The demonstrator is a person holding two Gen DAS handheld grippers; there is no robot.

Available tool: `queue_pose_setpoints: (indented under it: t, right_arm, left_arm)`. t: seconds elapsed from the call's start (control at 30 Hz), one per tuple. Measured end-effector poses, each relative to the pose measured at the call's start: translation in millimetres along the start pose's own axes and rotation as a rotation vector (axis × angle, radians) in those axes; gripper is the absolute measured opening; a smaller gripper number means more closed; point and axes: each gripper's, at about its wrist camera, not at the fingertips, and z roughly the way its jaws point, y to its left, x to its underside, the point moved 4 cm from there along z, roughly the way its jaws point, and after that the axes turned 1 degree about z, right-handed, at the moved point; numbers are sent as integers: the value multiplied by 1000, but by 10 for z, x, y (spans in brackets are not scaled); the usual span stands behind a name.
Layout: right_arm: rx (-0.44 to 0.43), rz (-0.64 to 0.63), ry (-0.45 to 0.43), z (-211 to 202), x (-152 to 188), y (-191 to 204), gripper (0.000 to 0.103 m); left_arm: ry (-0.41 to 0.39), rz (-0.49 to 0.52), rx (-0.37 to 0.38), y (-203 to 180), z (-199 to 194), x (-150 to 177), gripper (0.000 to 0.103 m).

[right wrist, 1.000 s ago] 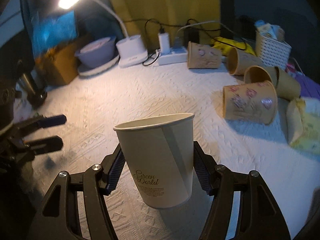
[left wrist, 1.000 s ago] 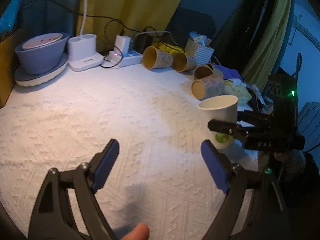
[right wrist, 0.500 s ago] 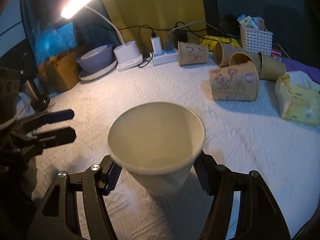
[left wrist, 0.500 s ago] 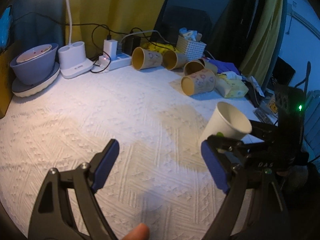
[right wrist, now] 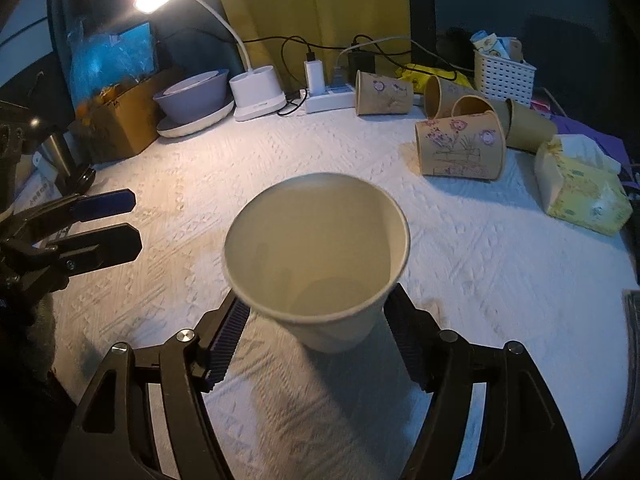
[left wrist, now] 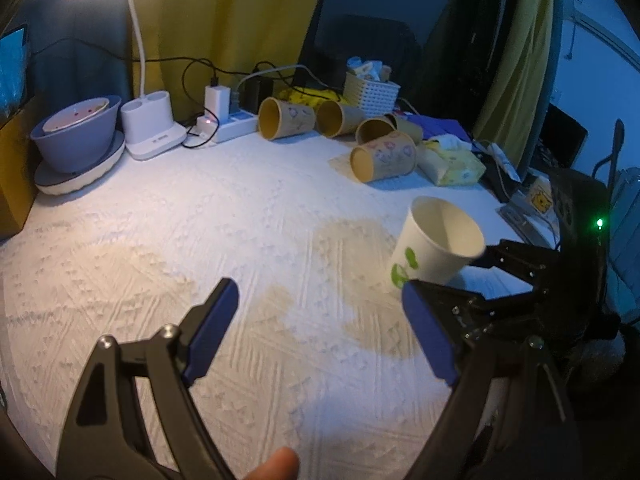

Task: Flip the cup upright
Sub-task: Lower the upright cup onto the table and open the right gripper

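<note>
Left wrist view: the left gripper [left wrist: 320,328] hangs over the white textured tablecloth [left wrist: 160,240] with its blue-padded jaws spread wide and nothing between them. To its right the white paper cup [left wrist: 436,246] is tilted, mouth up and toward the camera, interior bare, clamped by the right gripper [left wrist: 496,264]. Further back lie four brown paper cups [left wrist: 384,158] on their sides, mouths showing nothing inside, beside a white basket [left wrist: 372,92] filled with small packets and a grey bowl [left wrist: 76,136] holding a plate-like disc. Right wrist view: the right gripper [right wrist: 316,328] is closed on the white paper cup [right wrist: 320,260], pads pressing both walls; only the cup's bare base shows inside. The left gripper [right wrist: 104,220] stands apart at left, jaws parted. A tissue box [right wrist: 580,188] sits at right.
</note>
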Motion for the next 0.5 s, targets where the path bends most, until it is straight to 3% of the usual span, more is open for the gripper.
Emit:
queue_pose_setpoints:
  t: [0.5]
  right_arm:
    - [57,21,-33,-480,161,131,74]
  left_arm:
    - [-84,49,51,-264,-422,61,85]
